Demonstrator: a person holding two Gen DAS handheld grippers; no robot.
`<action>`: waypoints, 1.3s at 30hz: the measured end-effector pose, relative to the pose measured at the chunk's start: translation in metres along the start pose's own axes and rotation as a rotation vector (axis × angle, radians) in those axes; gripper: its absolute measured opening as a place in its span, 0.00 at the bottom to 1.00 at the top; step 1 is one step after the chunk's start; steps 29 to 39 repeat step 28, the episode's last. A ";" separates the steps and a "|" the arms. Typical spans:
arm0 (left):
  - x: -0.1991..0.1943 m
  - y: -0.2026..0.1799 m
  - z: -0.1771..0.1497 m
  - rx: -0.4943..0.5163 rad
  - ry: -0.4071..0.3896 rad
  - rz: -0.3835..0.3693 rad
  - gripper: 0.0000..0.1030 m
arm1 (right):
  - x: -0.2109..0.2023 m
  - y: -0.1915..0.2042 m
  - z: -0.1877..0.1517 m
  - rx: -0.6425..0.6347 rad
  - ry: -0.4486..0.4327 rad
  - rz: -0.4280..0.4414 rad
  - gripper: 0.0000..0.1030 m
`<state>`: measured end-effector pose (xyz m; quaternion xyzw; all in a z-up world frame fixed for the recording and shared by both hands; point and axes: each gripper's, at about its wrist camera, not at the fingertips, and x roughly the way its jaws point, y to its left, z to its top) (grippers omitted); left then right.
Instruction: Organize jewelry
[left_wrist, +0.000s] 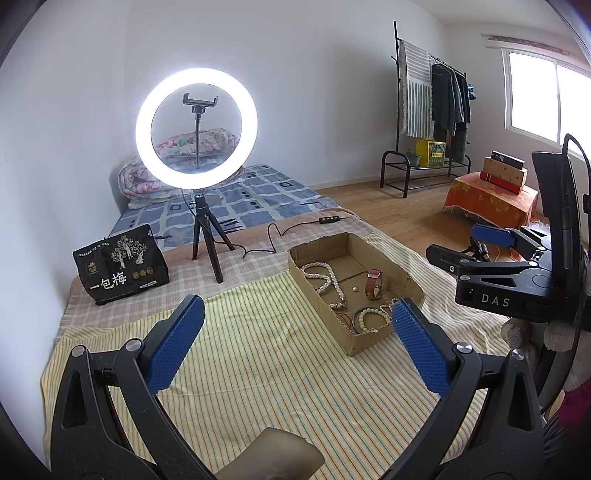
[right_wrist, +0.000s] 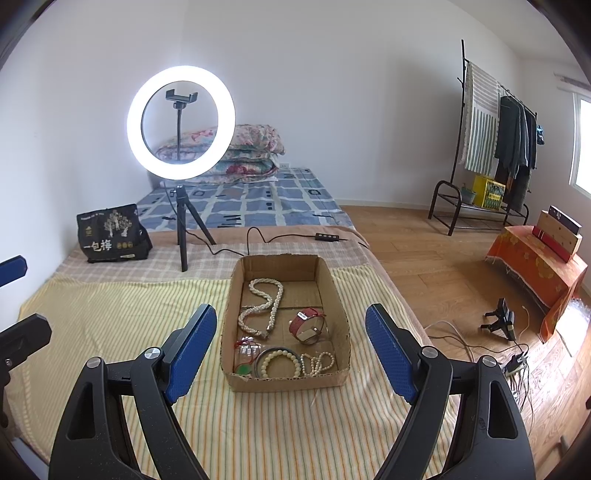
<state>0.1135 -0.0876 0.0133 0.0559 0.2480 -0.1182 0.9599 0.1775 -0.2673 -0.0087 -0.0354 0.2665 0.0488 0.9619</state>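
Both the left tongs (left_wrist: 295, 343) and right tongs (right_wrist: 291, 354) gape wide, gripping nothing, above the striped bed cover (right_wrist: 110, 325). The jewelry, including a pearl necklace (right_wrist: 264, 308), lies inside the cardboard box (right_wrist: 341, 325).

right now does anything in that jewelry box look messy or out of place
Mostly the cardboard box itself: its rim is torn and ragged. Inside, one loose pearl lies apart from the pearl necklace, and the bead bracelets pile against the near wall. The red-strapped watch stands on edge.
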 end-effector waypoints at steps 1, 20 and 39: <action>0.000 0.000 0.000 0.000 0.000 -0.001 1.00 | 0.000 0.000 0.000 0.000 0.000 0.000 0.80; -0.001 -0.002 0.001 0.007 -0.002 0.003 1.00 | 0.000 0.000 -0.002 -0.009 0.006 -0.002 0.80; -0.007 -0.005 0.001 0.020 -0.047 0.042 1.00 | 0.000 0.000 -0.002 -0.016 0.012 -0.001 0.80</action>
